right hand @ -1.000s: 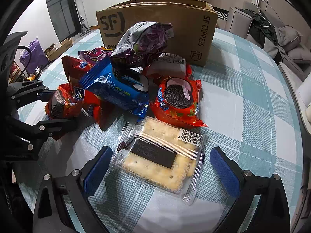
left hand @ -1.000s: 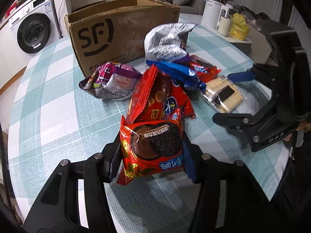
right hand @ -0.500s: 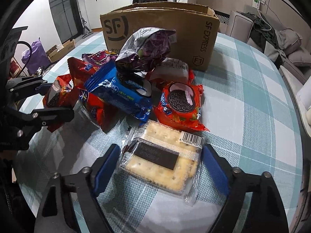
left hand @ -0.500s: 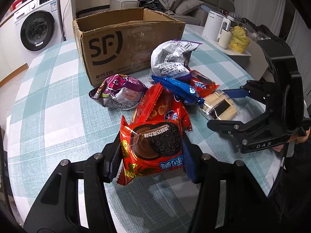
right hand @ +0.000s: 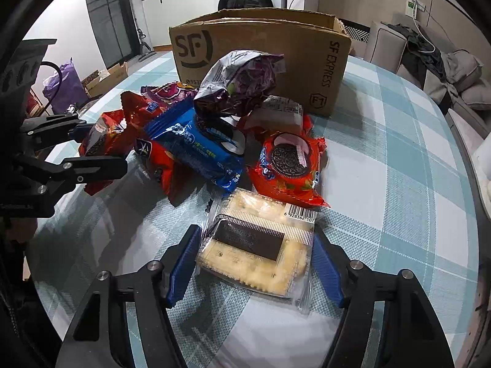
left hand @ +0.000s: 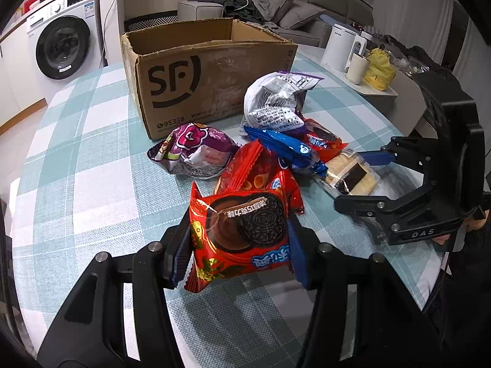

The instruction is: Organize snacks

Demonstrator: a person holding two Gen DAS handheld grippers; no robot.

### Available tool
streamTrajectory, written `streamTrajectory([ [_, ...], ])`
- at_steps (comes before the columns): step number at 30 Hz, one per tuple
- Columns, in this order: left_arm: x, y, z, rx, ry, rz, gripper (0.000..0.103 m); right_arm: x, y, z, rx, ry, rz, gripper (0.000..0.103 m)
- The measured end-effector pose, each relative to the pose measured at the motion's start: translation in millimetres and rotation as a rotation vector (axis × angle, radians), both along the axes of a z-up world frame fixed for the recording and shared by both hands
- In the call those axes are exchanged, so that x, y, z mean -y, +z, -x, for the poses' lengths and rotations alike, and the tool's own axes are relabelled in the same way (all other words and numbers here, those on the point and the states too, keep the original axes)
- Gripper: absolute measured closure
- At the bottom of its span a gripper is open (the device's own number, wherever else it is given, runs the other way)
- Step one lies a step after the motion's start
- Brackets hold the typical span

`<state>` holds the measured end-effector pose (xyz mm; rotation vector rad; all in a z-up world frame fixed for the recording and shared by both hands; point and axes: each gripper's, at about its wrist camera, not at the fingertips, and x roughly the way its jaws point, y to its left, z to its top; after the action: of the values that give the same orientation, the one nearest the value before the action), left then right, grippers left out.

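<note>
My left gripper [left hand: 237,250] is shut on a red Oreo pie packet [left hand: 239,236] and holds it above the table, short of the snack pile. My right gripper [right hand: 256,259] has closed onto a clear cracker packet [right hand: 257,245], its blue pads [right hand: 184,263] touching both sides. The cracker packet also shows in the left wrist view [left hand: 349,176]. An open SF cardboard box [left hand: 211,73] stands behind the pile. The pile holds a blue Oreo packet [right hand: 199,150], a second red Oreo pie packet [right hand: 288,165], a red snack packet [left hand: 254,171], a purple bag [left hand: 193,150] and a silver-purple bag [right hand: 239,82].
The table [left hand: 76,159] has a teal and white checked cloth. A white kettle [left hand: 340,46], a mug [left hand: 357,67] and a yellow bag [left hand: 379,72] stand at its far right. A washing machine [left hand: 61,46] and a sofa [left hand: 276,9] lie beyond the table.
My right gripper has closed in on the cracker packet, its pads moving from wide apart to touching it. My left gripper has lifted and drawn back with the red Oreo pie packet.
</note>
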<state>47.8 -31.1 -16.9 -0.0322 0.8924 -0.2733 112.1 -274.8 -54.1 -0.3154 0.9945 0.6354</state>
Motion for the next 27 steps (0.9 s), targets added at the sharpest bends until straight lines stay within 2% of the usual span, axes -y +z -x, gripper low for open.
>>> streamTrajectory([
  [12, -5, 7, 2, 0.029, 0.027, 0.014, 0.052, 13, 27, 1, 0.009, 0.02, -0.142, 0.033],
  [27, -14, 25, 8, 0.09, 0.071, 0.056, 0.052, 21, 56, 9, 0.085, 0.009, -0.252, 0.033],
])
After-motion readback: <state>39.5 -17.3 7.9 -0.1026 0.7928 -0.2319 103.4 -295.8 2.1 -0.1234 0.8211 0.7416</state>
